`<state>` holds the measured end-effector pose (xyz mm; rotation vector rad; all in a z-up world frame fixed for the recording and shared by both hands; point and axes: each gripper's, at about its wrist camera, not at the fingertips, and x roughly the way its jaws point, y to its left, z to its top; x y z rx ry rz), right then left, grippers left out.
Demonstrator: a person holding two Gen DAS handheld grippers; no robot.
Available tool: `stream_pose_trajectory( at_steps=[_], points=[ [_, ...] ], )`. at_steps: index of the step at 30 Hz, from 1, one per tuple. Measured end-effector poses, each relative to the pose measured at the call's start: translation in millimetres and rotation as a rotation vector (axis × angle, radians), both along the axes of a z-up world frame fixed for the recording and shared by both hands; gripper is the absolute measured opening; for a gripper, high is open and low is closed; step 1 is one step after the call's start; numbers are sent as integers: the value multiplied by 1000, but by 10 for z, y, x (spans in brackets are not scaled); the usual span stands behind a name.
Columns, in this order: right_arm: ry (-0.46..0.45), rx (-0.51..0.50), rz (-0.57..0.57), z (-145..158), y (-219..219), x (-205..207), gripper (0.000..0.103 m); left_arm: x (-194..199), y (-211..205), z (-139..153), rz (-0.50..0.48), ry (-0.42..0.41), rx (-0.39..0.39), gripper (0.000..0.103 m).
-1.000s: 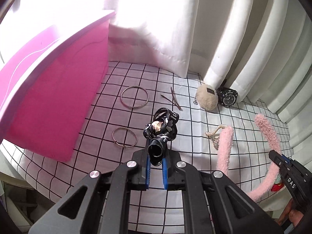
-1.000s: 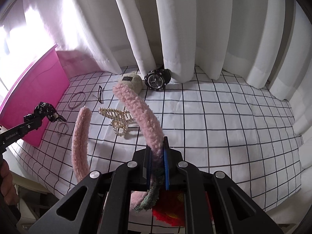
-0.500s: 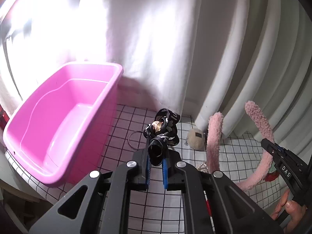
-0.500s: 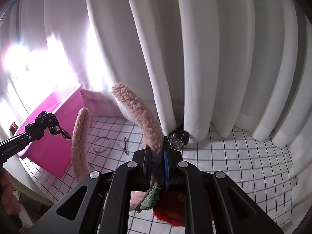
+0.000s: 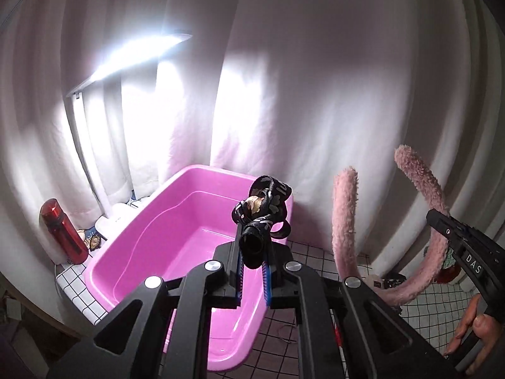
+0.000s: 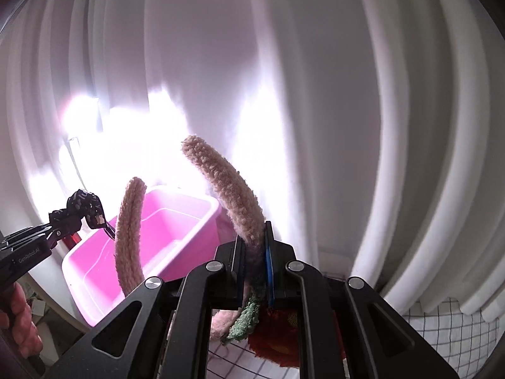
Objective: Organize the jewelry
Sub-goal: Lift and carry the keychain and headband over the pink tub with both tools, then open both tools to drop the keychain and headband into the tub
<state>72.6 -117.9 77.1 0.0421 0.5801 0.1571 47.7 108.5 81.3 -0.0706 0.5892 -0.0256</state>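
**A:** You've lifted both hands clear of the checked cloth [image 5: 315, 254]; a second ago the left wrist view was mostly cloth, and now the pink tub [image 5: 176, 237] fills its lower left, open and empty.

**B:** So I'm at the drop-off?

**A:** Nearly, I'd judge. Your right gripper [image 6: 255, 249] is clenched on the pink fuzzy headband [image 6: 233, 189], whose two ends rise toward centre frame with the tub behind them. Your left gripper [image 5: 252, 257] is clamped on the black patterned hair tie [image 5: 262, 208], which sits at centre frame, over the tub's near right rim.

**B:** And the rest?

**A:** Still on the cloth, mostly out of view.
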Motion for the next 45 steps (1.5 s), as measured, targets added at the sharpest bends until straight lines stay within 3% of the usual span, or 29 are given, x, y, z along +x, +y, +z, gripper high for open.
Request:
stream_pose_trajectory(
  at_steps=[7, 17, 26, 36, 38, 39, 40, 42, 45],
  points=[
    [-9, -22, 117, 121, 754, 468, 10, 175, 592, -114, 100, 26, -1, 9],
    [131, -101, 193, -244, 1581, 1110, 10, 423, 992, -647, 155, 152, -22, 9],
    [275, -186, 201, -668, 1910, 1379, 10, 620, 1103, -1095, 176, 282, -32, 9],
    [319, -244, 182, -835, 1993, 1418, 10, 733, 1189, -1257, 203, 345, -44, 10],
    [324, -252, 175, -855, 1995, 1437, 12, 751, 1208, -1275, 213, 356, -43, 14],
    [328, -252, 178, -857, 2003, 1446, 19, 759, 1220, -1282, 218, 361, -40, 20],
    [336, -256, 176, -859, 2013, 1455, 34, 760, 1223, -1279, 226, 364, -34, 29],
    [318, -259, 169, -840, 2020, 1453, 54, 748, 1229, -1264, 240, 358, -20, 43],
    [296, -265, 166, -793, 2037, 1454, 55, 720, 1240, -1228, 258, 339, -5, 68]
  ],
)
